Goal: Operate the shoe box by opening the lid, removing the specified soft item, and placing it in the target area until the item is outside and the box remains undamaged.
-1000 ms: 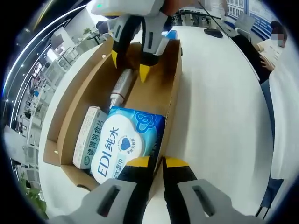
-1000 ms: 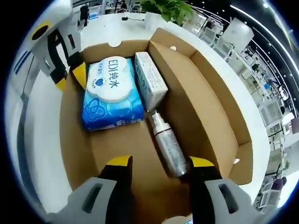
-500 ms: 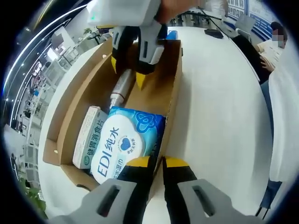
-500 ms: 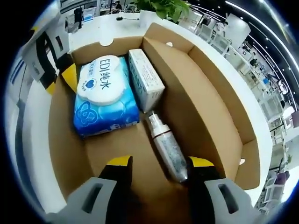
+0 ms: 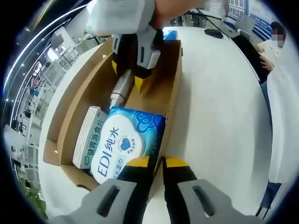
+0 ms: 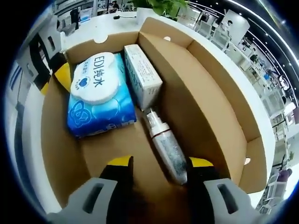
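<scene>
An open cardboard shoe box (image 5: 154, 95) (image 6: 205, 88) lies on a white table. Inside are a blue wet-wipes pack (image 5: 126, 140) (image 6: 96, 100), a white carton (image 5: 88, 135) (image 6: 142, 74) beside it, and a silver spray bottle (image 5: 121, 88) (image 6: 168, 147). My left gripper (image 5: 157, 162) (image 6: 53, 79) has its jaws pinched on the box's side wall next to the wipes. My right gripper (image 6: 160, 163) (image 5: 126, 74) is open and low inside the box. Its jaws straddle the bottle's end without closing on it.
The box's lid flap (image 5: 56, 107) (image 6: 233, 84) stands folded out on the far side from my left gripper. Bare white table (image 5: 219, 93) lies on the other side of the box. A person (image 5: 275, 44) sits at the far end, and a plant (image 6: 159, 5) stands beyond the box.
My right gripper has sunk deeper into the box, closing in over the silver bottle. The left gripper and the box contents have stayed put.
</scene>
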Motion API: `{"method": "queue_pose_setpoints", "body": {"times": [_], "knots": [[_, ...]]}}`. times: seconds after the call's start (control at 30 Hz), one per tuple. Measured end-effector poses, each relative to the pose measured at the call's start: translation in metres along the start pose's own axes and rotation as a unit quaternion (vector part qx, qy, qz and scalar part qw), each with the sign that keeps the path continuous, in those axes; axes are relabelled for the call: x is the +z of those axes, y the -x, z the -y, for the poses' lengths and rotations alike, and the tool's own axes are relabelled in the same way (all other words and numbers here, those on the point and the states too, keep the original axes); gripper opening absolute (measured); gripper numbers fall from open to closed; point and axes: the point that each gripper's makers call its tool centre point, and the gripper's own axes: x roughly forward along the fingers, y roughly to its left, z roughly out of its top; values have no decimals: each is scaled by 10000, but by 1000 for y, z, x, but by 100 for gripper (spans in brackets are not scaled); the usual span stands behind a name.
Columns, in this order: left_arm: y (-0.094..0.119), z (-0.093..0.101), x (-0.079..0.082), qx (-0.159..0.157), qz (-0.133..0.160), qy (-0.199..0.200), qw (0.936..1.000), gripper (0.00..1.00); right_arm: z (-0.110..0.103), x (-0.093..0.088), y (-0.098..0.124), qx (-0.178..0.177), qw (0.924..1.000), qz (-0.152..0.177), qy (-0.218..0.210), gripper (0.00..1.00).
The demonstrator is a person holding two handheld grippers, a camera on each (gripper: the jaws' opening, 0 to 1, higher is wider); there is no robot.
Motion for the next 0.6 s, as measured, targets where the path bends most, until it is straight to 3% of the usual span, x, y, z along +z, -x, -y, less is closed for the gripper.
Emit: {"method": "queue_pose_setpoints", "body": {"times": [0.6], "knots": [[0, 0, 1, 20, -6, 7, 10000, 9, -2, 0, 0, 193, 9997, 55, -170, 39]]}}
